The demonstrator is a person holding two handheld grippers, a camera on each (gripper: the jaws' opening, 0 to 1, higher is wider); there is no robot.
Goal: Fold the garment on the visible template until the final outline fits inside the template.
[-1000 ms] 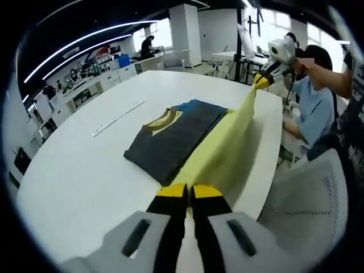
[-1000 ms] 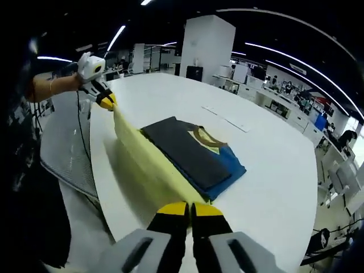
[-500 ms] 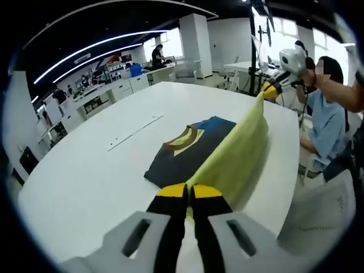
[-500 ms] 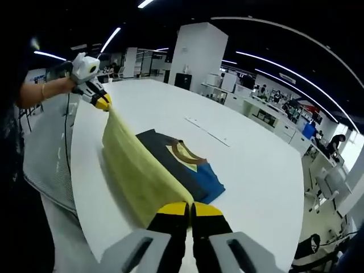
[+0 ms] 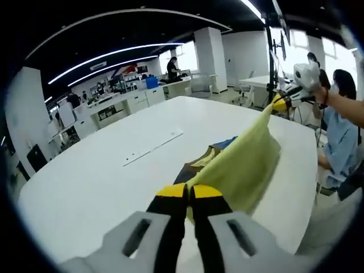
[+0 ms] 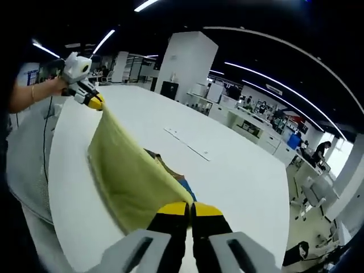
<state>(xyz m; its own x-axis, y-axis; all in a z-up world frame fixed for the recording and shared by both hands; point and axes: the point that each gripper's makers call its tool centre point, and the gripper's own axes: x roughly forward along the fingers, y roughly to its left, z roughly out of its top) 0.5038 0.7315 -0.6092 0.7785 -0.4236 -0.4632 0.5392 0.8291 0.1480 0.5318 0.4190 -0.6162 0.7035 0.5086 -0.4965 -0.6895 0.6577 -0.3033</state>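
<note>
We've got both claws clamped on the yellow fabric layer (image 5: pixel 245 165), one at each end of its upper edge. Left claw (image 5: pixel 189 196) has jaws pressed together with a corner of the yellow fabric pinched between the yellow tips. Right claw (image 6: pixel 189 211) same: jaws together, the other corner pinched.

In the left gripper view the right claw shows at the upper right, held by a hand (image 5: pixel 335 102), yellow tips on the far corner. In the right gripper view the left claw sits at the upper left with a hand (image 6: pixel 42 88) behind it.

The yellow fabric is lifted off the white desk (image 5: pixel 102 182) and stretched between the two claws, hanging as a sheet with its lower edge down near the desk surface. It stands in front of the folded dark garment (image 5: pixel 190 168), which lies flat on the desk; we see only a strip of it past the sheet: dark panel, tan collar band, a bit of blue (image 5: pixel 226 142). In the right gripper view just a sliver of the garment peeks out beside the sheet's edge.

A thin white strip (image 5: pixel 152 148) lies on the desk, well apart from the garment. Can't tell any template outline from these views.
</note>
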